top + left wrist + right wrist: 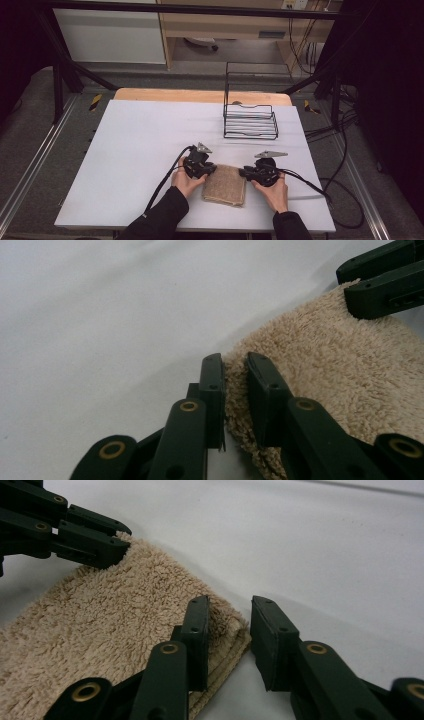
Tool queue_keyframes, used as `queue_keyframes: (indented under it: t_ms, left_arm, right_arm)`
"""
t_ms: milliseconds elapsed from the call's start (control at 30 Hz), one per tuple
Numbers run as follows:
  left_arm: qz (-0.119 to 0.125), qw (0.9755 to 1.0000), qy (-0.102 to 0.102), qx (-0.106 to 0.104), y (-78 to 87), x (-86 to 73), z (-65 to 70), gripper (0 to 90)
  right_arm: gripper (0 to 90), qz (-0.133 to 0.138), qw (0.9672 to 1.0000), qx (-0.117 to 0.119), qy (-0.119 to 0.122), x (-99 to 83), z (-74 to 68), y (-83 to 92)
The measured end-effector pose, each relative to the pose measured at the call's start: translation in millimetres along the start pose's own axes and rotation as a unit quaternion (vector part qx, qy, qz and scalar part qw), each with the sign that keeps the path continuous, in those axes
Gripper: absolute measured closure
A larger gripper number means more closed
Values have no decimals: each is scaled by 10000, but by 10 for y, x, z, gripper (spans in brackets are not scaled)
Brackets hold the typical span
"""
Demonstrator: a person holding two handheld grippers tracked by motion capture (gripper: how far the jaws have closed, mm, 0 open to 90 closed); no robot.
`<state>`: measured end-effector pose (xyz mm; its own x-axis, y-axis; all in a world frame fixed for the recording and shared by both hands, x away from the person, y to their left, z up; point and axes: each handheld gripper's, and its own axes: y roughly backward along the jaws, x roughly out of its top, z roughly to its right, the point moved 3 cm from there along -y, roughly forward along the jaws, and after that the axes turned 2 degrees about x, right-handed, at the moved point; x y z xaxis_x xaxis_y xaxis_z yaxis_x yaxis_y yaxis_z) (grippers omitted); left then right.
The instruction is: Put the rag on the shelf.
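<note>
While both hands rest low in the centre of the high view, a folded beige terry towel [225, 185] lies flat on the white table [130, 150] between them, its long sides running toward the bottom edge of the frame. The left gripper [209, 170] sits at the towel's upper left corner, held by the left hand [186, 182], whose black sleeve [157, 217] enters from the bottom. The right gripper [244, 173] sits at the towel's upper right corner, held by the right hand [272, 192].

In the left gripper view, the left gripper [235, 375] has its jaws drawn close on the towel's [340, 365] corner, with a thin fold of pile pinched between the pads. The right gripper [352, 287] shows in the upper right of that frame, its tips at the far corner of the cloth.

In the right gripper view, the right gripper [229, 615] has its jaws spread, straddling the stacked edge at the towel's [115, 615] corner: one jaw lies over the pile, the other stands on the bare table side, apart from the cloth. The left gripper [120, 542] appears in the upper left of that frame, its tips on the opposite corner.

Toward the upper right of the table in the high view stands a black wire rack [250, 112], well apart from the towel. Black cables [165, 180] trail from each gripper across the table.
</note>
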<state>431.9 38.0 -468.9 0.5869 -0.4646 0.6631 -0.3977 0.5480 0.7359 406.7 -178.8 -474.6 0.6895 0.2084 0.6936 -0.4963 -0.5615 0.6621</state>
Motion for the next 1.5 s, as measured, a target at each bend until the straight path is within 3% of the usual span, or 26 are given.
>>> queue_keyframes:
  t_ms: [233, 467, 533, 667, 767, 1033, 1233, 1500]
  left_arm:
    - [19, 9999, 79, -60, 1, 0, -13, 773]
    - [35, 9990, 326, -300, 22, 4, -61, 835]
    - [70, 9991, 292, -284, 40, 3, -57, 839]
    - [248, 9991, 236, -256, 110, 5, -51, 843]
    - [378, 9980, 333, -378, 179, 1, -53, 844]
    - [689, 9957, 332, -519, 350, -23, -51, 844]
    - [836, 9953, 239, -427, 462, -32, 5, 845]
    - [1128, 9922, 194, -492, 620, -9, 75, 846]
  right_arm:
    - [839, -38, 9999, 129, -90, 3, -11, 4]
    - [859, 47, 9997, 193, -130, 26, -14, 43]
    - [859, 101, 9995, 250, -136, 39, -19, 71]
    - [859, 253, 9989, 366, -147, 64, -32, 123]
    - [859, 357, 9982, 459, -132, 80, -52, 170]
    - [859, 541, 9970, 540, 76, 122, -124, 247]
    - [859, 716, 9952, 633, 221, 161, -197, 339]
    - [859, 874, 9935, 623, 371, 203, -241, 448]
